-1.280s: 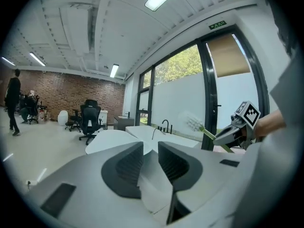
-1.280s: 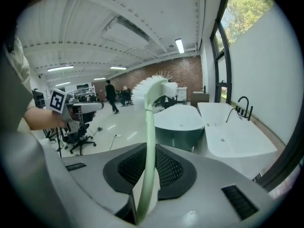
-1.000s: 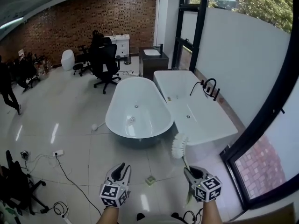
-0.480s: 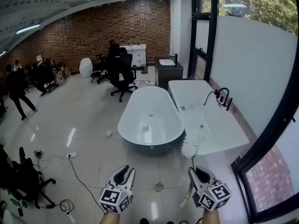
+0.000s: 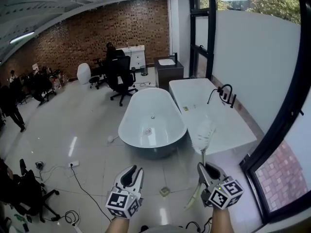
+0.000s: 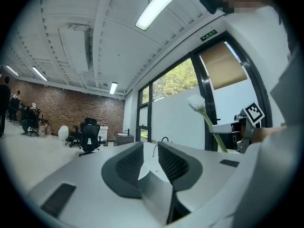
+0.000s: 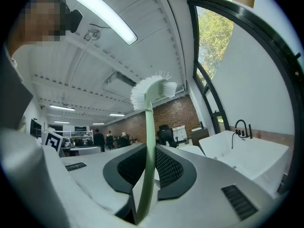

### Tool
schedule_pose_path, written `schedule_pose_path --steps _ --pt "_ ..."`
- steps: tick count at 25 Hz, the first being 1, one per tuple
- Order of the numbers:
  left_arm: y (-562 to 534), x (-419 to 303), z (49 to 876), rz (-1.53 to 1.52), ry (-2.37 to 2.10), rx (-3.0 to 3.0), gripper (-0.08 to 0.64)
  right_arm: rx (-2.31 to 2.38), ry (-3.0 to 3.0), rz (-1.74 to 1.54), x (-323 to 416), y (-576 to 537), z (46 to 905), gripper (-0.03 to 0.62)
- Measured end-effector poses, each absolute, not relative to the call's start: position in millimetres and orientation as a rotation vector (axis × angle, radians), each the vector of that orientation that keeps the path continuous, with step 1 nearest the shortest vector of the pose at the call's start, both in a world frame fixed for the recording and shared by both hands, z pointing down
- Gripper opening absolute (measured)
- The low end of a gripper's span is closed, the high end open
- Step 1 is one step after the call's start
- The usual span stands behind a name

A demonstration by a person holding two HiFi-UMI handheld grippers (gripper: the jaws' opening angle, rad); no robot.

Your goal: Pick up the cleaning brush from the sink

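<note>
The cleaning brush [image 5: 203, 135] has a white bristle head on a pale green handle. My right gripper [image 5: 205, 169] is shut on that handle, low at the right of the head view. The brush stands nearly upright, with its head in front of the white rectangular tub [image 5: 228, 130]. In the right gripper view the handle [image 7: 148, 146] runs up between the pads to the bristles [image 7: 152, 90]. My left gripper [image 5: 131, 174] is beside it, open and empty. The left gripper view shows a clear gap at its jaws [image 6: 151, 148], with the brush [image 6: 197, 103] off to the right.
An oval freestanding tub [image 5: 150, 130] stands ahead, with a black tap [image 5: 224, 94] on the rectangular one. A dark vanity [image 5: 168, 70] and office chairs [image 5: 120, 76] are behind. Cables [image 5: 73, 177] trail on the tiled floor at left. A glass wall runs along the right.
Both grippers have risen and now sit a little farther forward. The brush stays in the right gripper, its head now higher against the rectangular tub.
</note>
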State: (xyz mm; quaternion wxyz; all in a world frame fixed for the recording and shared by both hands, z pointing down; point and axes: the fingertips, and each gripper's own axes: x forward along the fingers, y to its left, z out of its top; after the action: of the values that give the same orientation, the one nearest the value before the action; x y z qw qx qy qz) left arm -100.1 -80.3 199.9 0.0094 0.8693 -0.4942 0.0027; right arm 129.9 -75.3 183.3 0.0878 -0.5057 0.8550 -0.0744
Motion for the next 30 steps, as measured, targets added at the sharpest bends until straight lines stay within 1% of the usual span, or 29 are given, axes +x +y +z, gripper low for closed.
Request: schedule_pose_path --steps 4,8,18,30 --pt "-89.7 -125.1 186.4 -0.012 -1.504 2.732 0.084 -1.581 2.503 -0.155 110.6 -80.7 155.6 0.046" --pt "-89.7 -144.2 187.0 -0.023 -1.474 2.733 0.084 -1.604 2.487 -0.152 89.3 -76.3 151.7 0.046" --pt "-95.3 -154.5 190.6 -0.030 -1.444 2.748 0.083 -1.614 2.467 -0.191 70.1 -81.9 160.4 0.046" --pt "-91.5 -147.9 194.7 -0.012 -1.470 2.735 0.084 -1.586 2.468 -0.230 75.6 -84.6 166.8 0.046"
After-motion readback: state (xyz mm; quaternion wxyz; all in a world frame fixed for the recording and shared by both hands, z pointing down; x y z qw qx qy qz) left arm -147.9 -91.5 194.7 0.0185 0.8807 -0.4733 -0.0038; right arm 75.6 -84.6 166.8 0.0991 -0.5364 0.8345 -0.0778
